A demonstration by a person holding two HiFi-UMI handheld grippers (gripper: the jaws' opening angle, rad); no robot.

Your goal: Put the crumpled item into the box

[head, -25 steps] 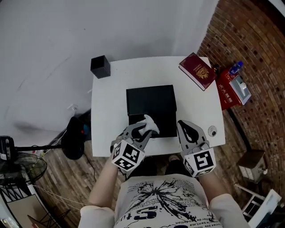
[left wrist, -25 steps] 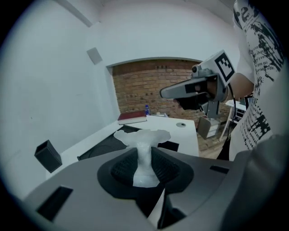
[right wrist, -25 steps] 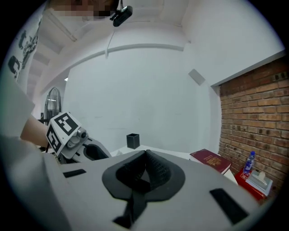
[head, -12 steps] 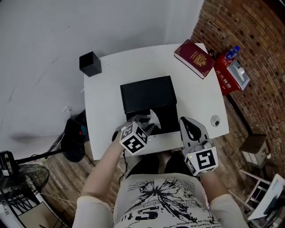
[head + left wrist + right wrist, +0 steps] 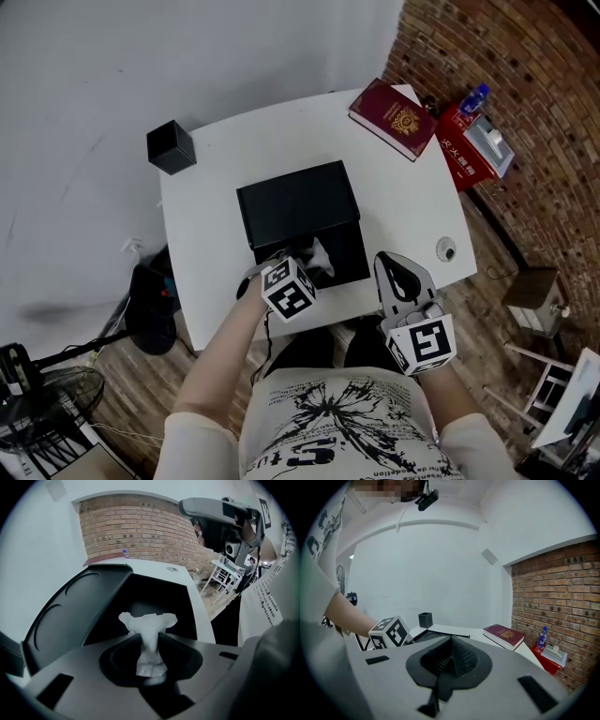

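A crumpled white tissue stands between the jaws of my left gripper, right above the open well of the black box. The box's lid lies flat behind it. In the left gripper view the tissue rises from between the pads, still pinched at its lower part, while the jaws of the left gripper are opening. The box's dark inside is just beyond. My right gripper rests at the table's near edge, right of the box, shut and empty.
A dark red book lies at the table's far right corner, and a small black cube-shaped holder at the far left. A small round object sits near the right edge. A red box with a bottle stands off the table.
My left gripper has carried the tissue forward from the box's near rim to above its well. The right gripper has stayed at the table's near edge.
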